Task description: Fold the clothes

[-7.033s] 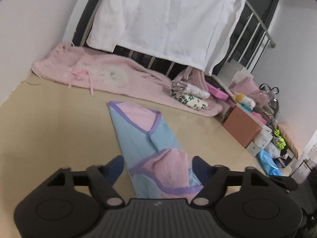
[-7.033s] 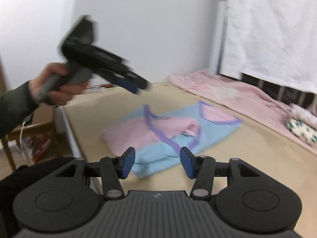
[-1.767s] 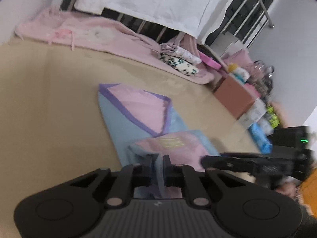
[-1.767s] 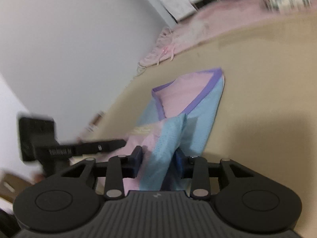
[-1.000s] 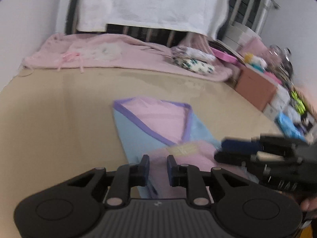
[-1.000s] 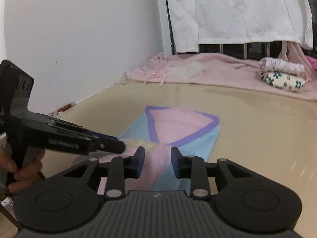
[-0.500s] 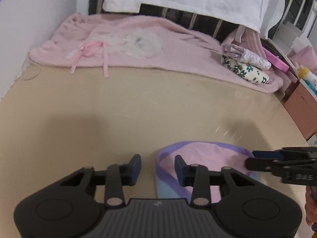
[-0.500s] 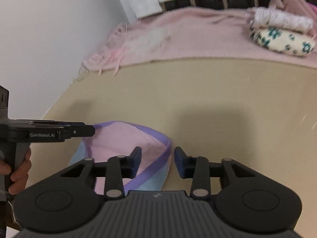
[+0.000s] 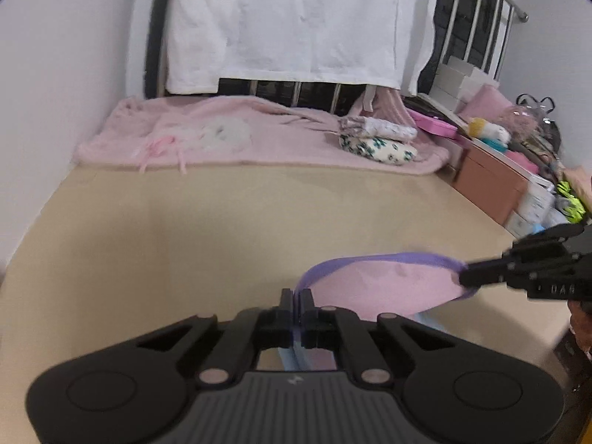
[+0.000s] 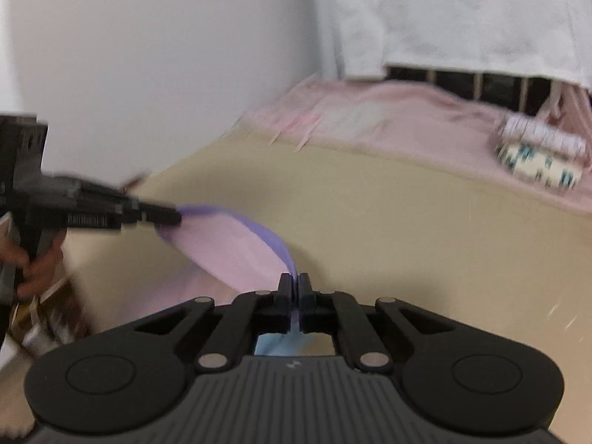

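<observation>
The left gripper [image 9: 296, 301] is clamped on the purple-trimmed edge of the pink-and-blue garment [image 9: 384, 288], lifted above the tan bed surface [image 9: 222, 229]; the right gripper [image 10: 295, 288] pinches the same edge's other end. To fold well, I judge both ends should travel level with the trim taut. The garment's blue body is mostly hidden under the grippers, and the right view is motion-blurred.

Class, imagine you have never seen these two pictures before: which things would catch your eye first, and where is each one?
First, the pink garment with a purple edge, stretched above the beige surface between the left gripper and the right gripper, both shut on its edge. Next, the white sheet hanging at the back, above a pink blanket.
</observation>
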